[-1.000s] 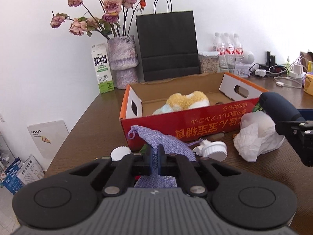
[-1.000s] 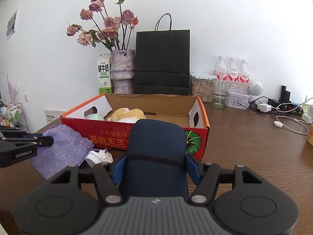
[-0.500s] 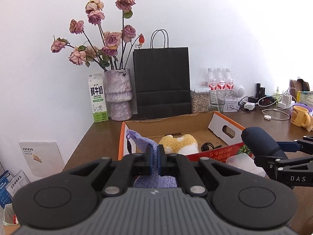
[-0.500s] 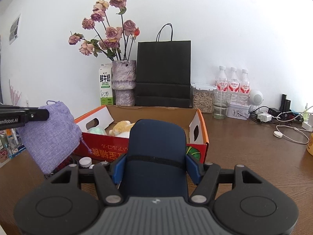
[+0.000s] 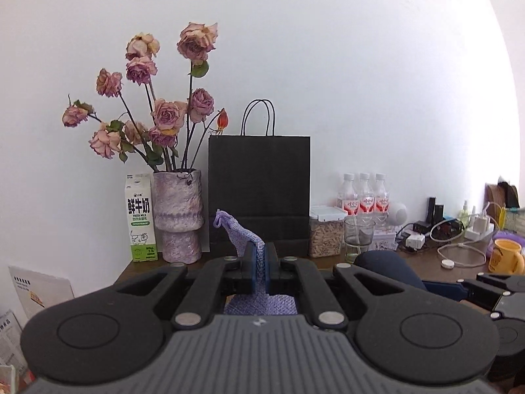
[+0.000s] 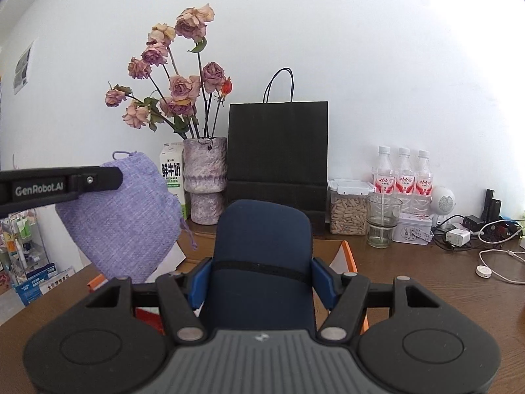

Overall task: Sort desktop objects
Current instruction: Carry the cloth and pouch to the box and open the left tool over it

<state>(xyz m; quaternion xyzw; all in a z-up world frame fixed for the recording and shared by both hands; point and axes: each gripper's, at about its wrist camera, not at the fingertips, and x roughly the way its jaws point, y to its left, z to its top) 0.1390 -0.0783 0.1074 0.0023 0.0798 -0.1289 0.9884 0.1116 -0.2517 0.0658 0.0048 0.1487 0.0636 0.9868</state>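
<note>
The purple pouch (image 6: 124, 216) hung clamped in the left tongs (image 5: 261, 264) at the frame's left; the navy case (image 6: 262, 262), long axis pointing away, sat gripped in the right tongs (image 6: 262, 279), the orange-edged box (image 6: 347, 256) just below both.

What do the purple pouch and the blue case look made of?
Pouch: coarse woven fabric, probably linen-like or burlap; visible weave, matte, hangs limp, drawstring loop. Case: smooth matte navy shell, possibly fabric-covered; it keeps its rounded shape and has a dark band across it.

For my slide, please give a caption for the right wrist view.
Right gripper holds a dark blue case; left gripper lifts a purple pouch.
</note>
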